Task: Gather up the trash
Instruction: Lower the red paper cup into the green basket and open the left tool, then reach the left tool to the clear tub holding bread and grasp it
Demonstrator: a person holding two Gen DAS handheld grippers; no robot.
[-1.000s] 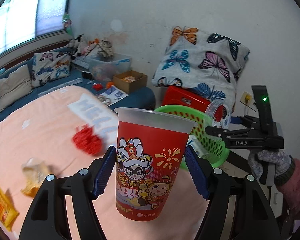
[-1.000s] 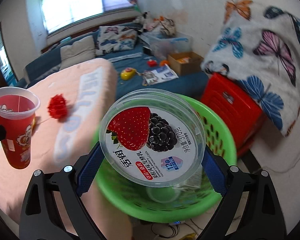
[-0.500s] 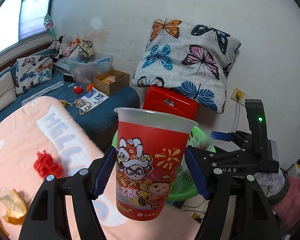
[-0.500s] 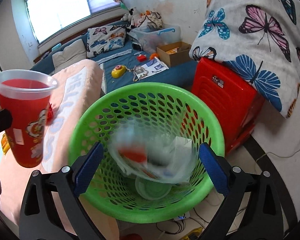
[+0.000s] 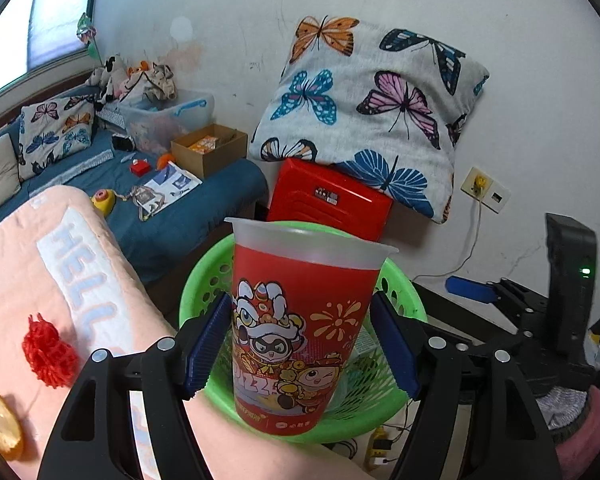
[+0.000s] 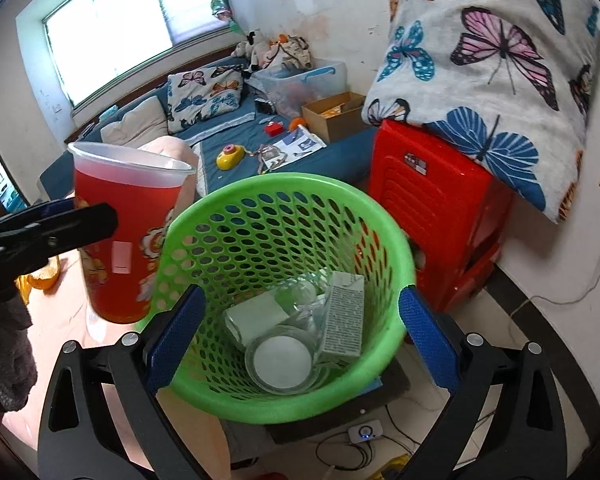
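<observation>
Left hand-held gripper [image 5: 300, 340]: blue pads clamped on both sides of a tall red plastic cup [image 5: 300, 328] with a frosted rim and cartoon lion-dance print, held upright in the air. Seen from the left wrist, directly in front of the round green perforated plastic basket [image 5: 404, 404]; from the right wrist, just beside the basket's left rim, still outside it.

Right hand-held gripper [image 6: 300, 340]: jaws wide apart with nothing between them, having just been opening, poised over the basket mouth. Down in the basket bottom: a clear round plastic tub with a white lid [image 6: 282, 360], lying tilted, plus a grey-green printed carton [image 6: 344, 316] leaning against the wall and a flat pale box [image 6: 256, 316] (other clear scraps between them, too jumbled to name).

Behind the basket, a red plastic stool [image 6: 436, 200] carrying a grey butterfly-print pillow [image 6: 496, 52] against the white wall. To the left, a peach blanket with white lettering [image 5: 84, 272] on the bed, bearing a red mesh net [image 5: 50, 354] and, at the lower edge, a crumpled yellow-orange wrapper [image 5: 4, 428], both well apart from the basket.
</observation>
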